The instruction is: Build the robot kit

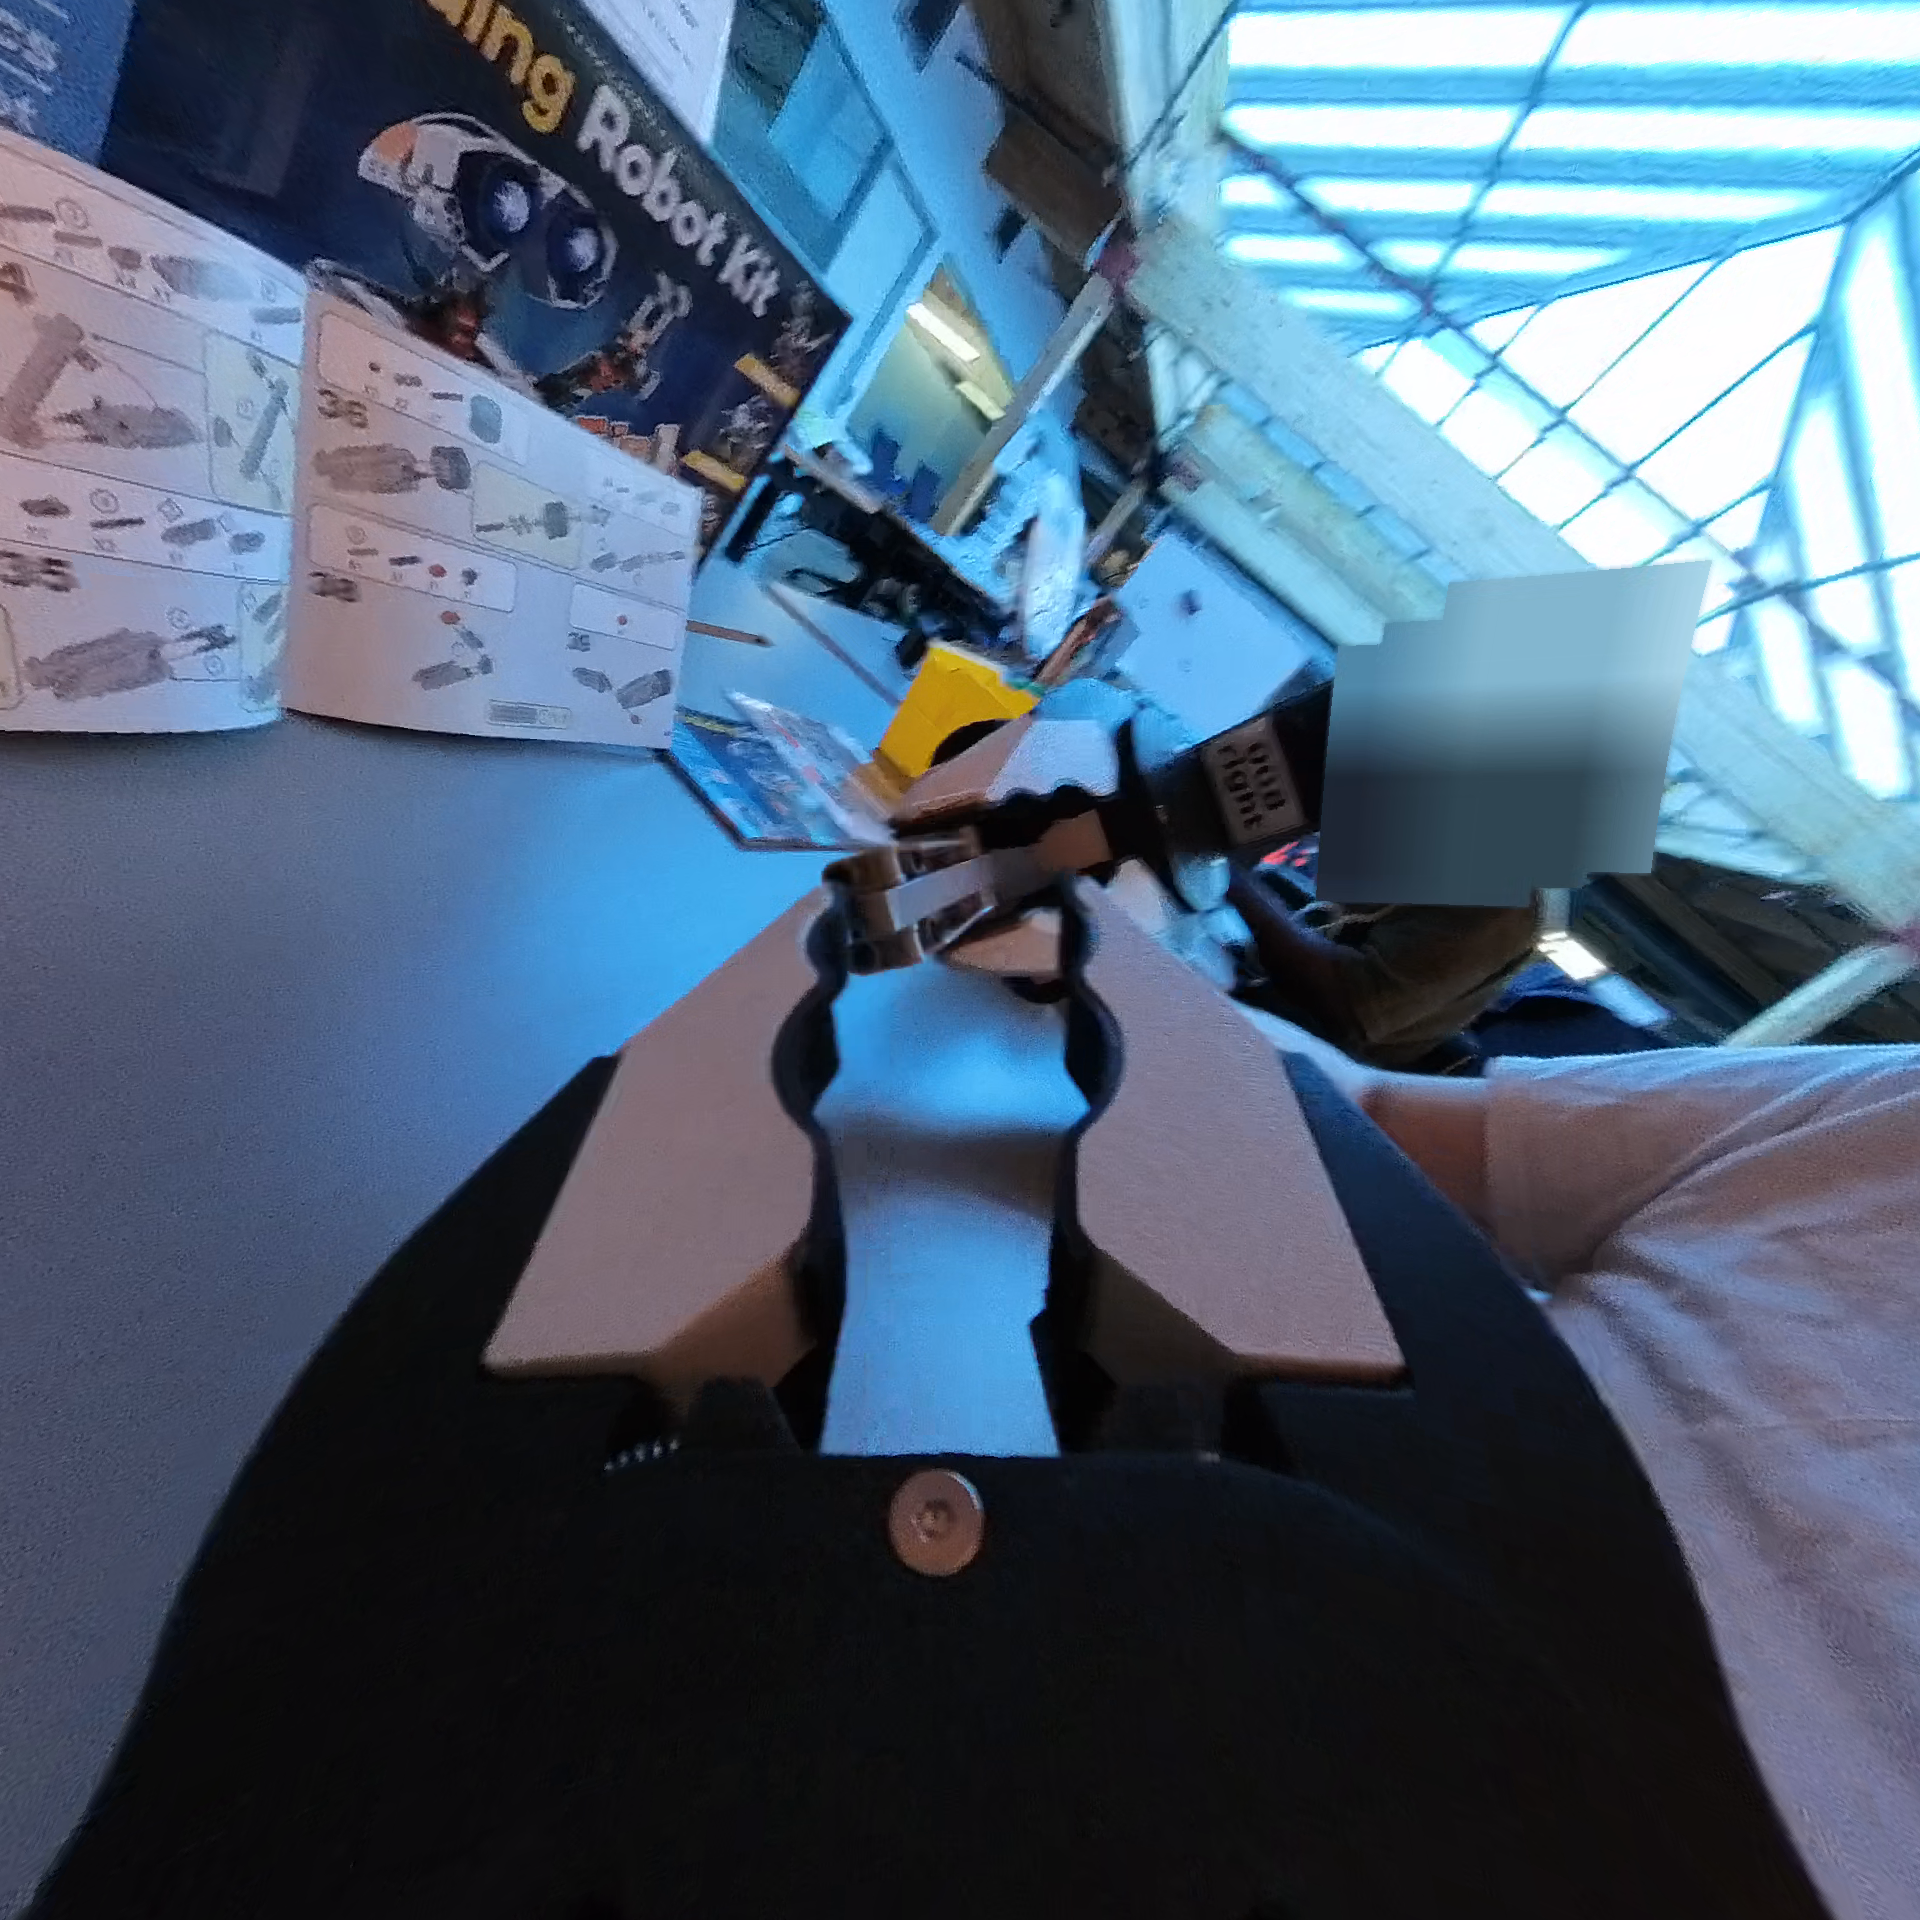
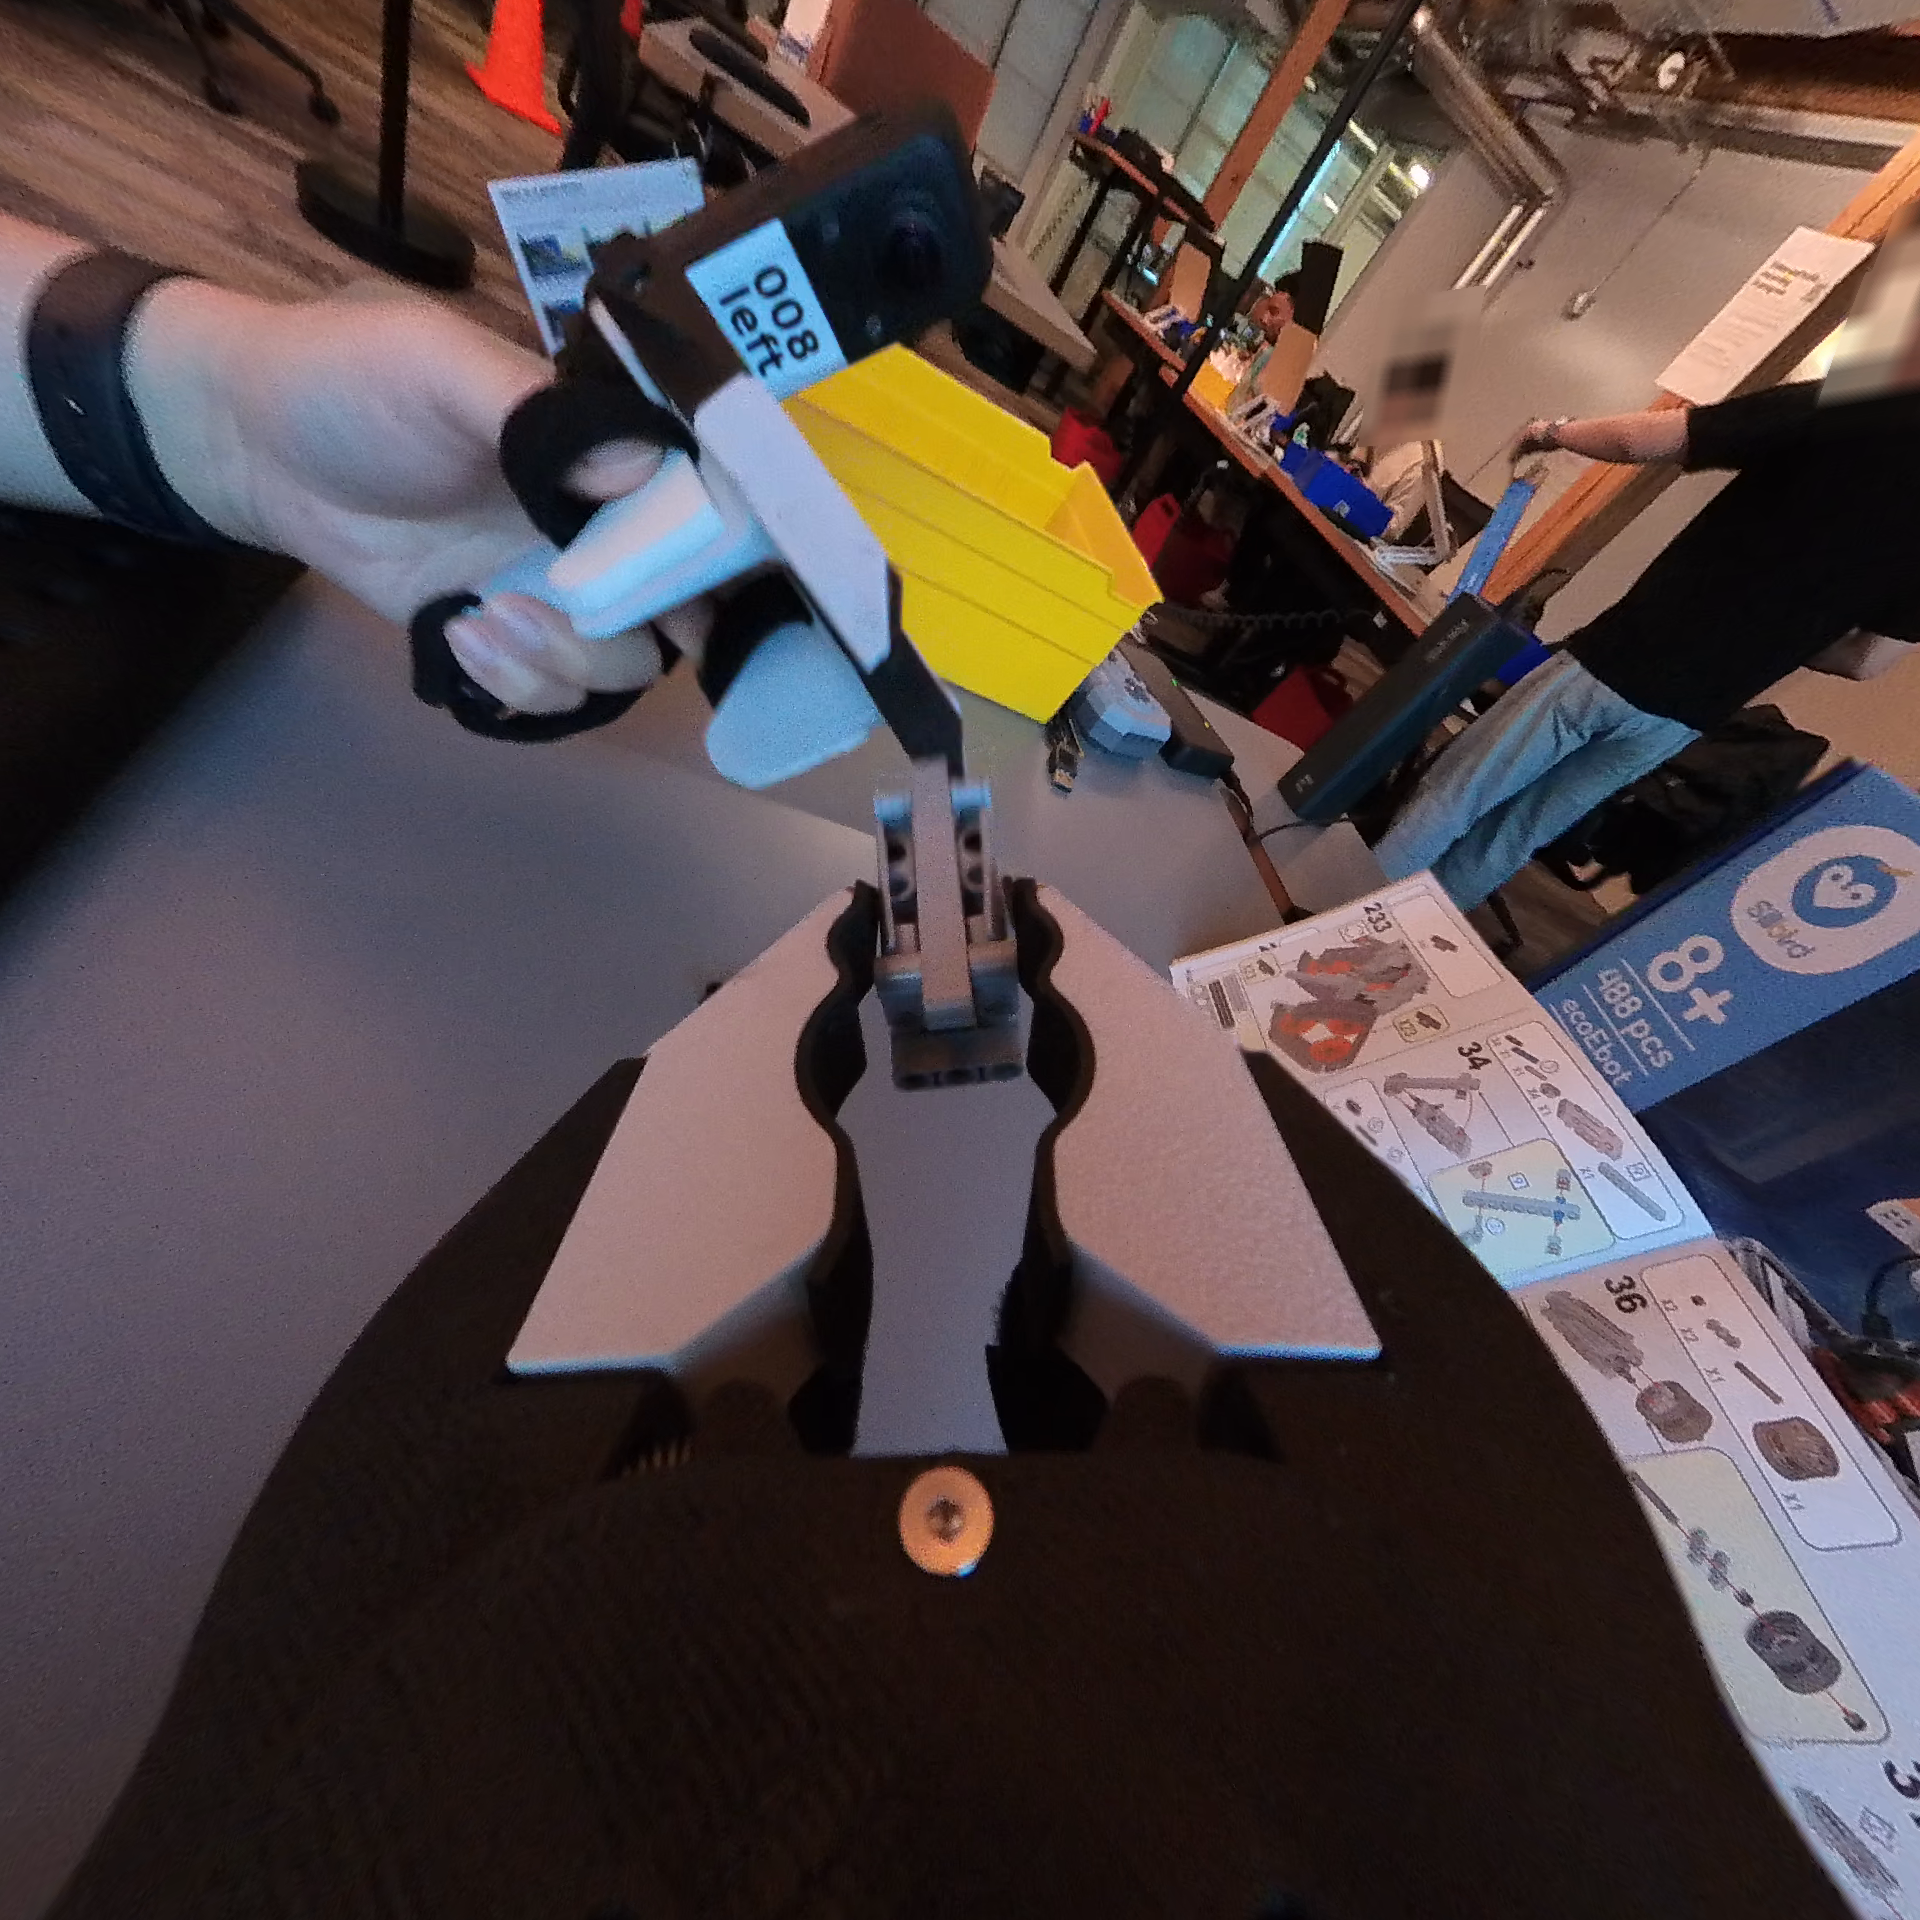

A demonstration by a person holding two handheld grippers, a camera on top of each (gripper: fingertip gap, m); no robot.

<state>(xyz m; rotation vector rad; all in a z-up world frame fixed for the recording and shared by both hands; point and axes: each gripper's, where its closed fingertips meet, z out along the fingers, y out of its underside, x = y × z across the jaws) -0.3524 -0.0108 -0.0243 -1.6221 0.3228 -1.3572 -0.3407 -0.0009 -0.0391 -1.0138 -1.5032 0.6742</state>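
Clamping the right tongs [image 2: 943, 940] narrowly on the lower end of a small grey brick assembly [image 2: 940, 935], fingers pressing both its sides, the piece standing clear above the tabletop [image 2: 312, 987]. Meeting it from above and beyond: the left tongs [image 2: 935, 769], one dark fingertip touching the assembly's top in the right wrist view, a hand [image 2: 343, 488] gripping the handle to the left. Showing in the left wrist view the left tongs [image 1: 951, 914] closing to a narrow gap on the same assembly [image 1: 914, 904] at the very tips, with the right tongs [image 1: 997, 821] coming in from the far right. Leaving broad bare grey tabletop [image 1: 312, 987] open to the left of both tongs. Lying right of the right tongs, an instruction booklet [image 2: 1558, 1195] spreading open, its near edge running along the tongs' body; behind it a blue kit box [image 2: 1766, 956] standing. Sitting beyond the tongs, a yellow bin [image 2: 997, 540] near the tabletop's far edge.
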